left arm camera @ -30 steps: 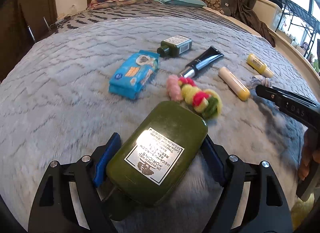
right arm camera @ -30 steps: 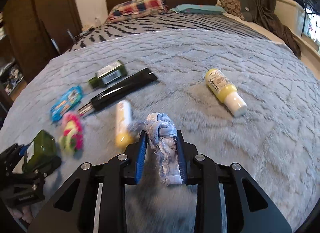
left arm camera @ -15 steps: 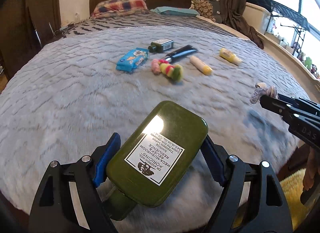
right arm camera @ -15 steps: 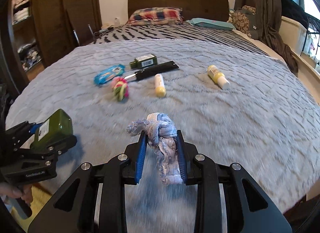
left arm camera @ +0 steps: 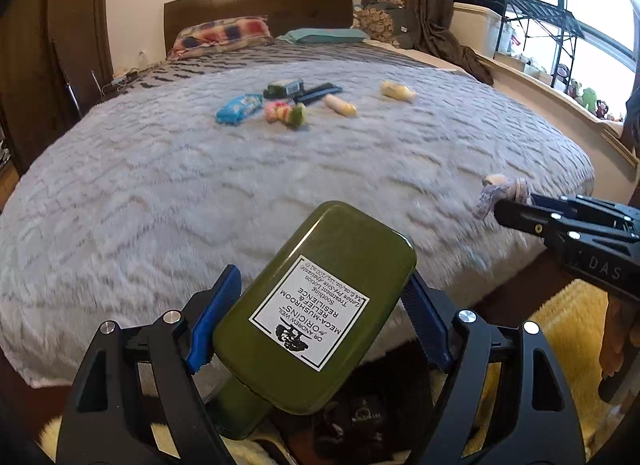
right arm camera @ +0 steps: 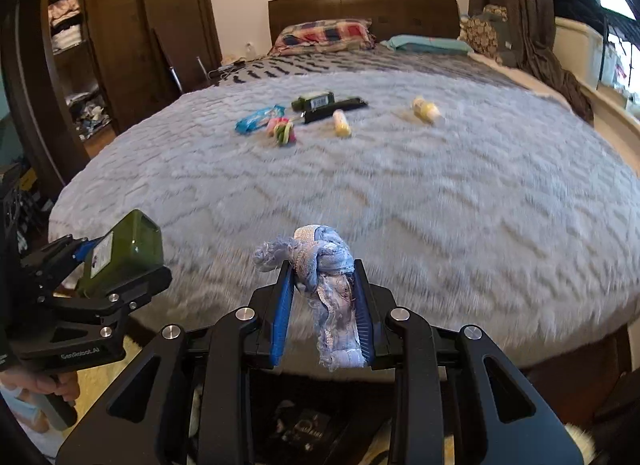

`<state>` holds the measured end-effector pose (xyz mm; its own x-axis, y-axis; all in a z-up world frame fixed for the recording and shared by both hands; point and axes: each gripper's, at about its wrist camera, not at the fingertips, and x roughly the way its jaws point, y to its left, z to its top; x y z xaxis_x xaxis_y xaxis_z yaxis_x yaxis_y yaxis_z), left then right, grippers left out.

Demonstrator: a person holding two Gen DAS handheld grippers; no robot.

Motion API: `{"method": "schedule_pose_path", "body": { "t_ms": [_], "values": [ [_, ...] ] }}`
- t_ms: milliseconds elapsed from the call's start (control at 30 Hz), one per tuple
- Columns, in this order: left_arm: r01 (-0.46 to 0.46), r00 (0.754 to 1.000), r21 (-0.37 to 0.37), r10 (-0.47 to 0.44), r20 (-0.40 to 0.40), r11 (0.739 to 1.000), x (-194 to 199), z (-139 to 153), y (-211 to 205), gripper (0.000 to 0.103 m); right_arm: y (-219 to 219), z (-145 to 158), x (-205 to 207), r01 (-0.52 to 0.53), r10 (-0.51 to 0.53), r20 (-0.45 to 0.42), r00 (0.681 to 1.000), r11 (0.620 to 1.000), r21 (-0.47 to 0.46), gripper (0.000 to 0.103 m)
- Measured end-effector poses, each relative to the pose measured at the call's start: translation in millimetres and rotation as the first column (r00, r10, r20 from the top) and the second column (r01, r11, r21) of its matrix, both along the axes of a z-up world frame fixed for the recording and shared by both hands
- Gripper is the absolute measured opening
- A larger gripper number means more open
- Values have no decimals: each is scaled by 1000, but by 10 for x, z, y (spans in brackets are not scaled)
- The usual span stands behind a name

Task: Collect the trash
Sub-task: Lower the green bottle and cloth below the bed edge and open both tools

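Both tongs are full: your left tongs [left arm camera: 316, 317] clamp the green bottle [left arm camera: 316, 305], your right tongs [right arm camera: 322, 305] the knotted blue rag [right arm camera: 326, 285]. Six items stay on the bed [right arm camera: 440, 205], upper centre of frame, beyond both tongs.

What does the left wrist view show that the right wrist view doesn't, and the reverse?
Left only: the bottle's label face-on and a window rack at right. Right only: open wardrobe shelves at left and the full knotted rag in the right gripper. Both: the left gripper holding the green bottle, and six items left on the bed.
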<state>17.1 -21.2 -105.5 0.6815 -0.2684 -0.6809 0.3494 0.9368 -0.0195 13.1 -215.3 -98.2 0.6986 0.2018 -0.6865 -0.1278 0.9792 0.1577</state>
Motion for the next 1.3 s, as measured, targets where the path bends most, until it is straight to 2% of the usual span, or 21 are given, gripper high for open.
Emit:
{"method": "schedule_pose_path", "body": {
  "t_ms": [133,400,467,667,733,833,1000,1067,1100,1167,1300],
  "values": [
    [7,999,3,-7,-36,1000,-178,-173,-30,76,48,-206,-168,6,-5,-49,999,1000,17,30],
    [28,977,26,-22,-211,999,-327,-791,-108,76,126,-702,-239,3,3,-186,983,1000,31,30],
    [47,964,39,-36,-263,998,-329,-971,-130,64,144,-827,-240,-3,14,-222,975,999,48,30],
    [24,937,45,-7,-348,999,-208,-1282,-94,55,188,-1146,-199,-6,30,-323,946,997,76,30],
    [28,921,38,-11,-389,999,-178,-1388,-93,54,205,-1246,-183,-6,36,-353,935,996,86,30],
    [38,910,44,-16,-415,998,-173,-1479,-102,54,230,-1372,-140,-8,43,-398,917,996,89,31],
    [52,894,72,-15,-448,996,-149,-1596,-122,56,219,-1491,-93,9,39,-439,898,994,106,34],
    [58,887,81,-14,-462,995,-150,-1646,-141,60,225,-1524,-92,8,43,-450,892,994,110,37],
    [61,883,83,-15,-469,995,-152,-1665,-140,62,231,-1530,-93,6,45,-454,890,994,111,39],
    [64,879,85,-16,-477,994,-163,-1690,-131,69,233,-1536,-73,7,46,-453,890,993,114,52],
    [59,877,79,-14,-481,995,-144,-1710,-93,81,179,-1484,-69,22,31,-441,897,993,113,62]
  ]
}}
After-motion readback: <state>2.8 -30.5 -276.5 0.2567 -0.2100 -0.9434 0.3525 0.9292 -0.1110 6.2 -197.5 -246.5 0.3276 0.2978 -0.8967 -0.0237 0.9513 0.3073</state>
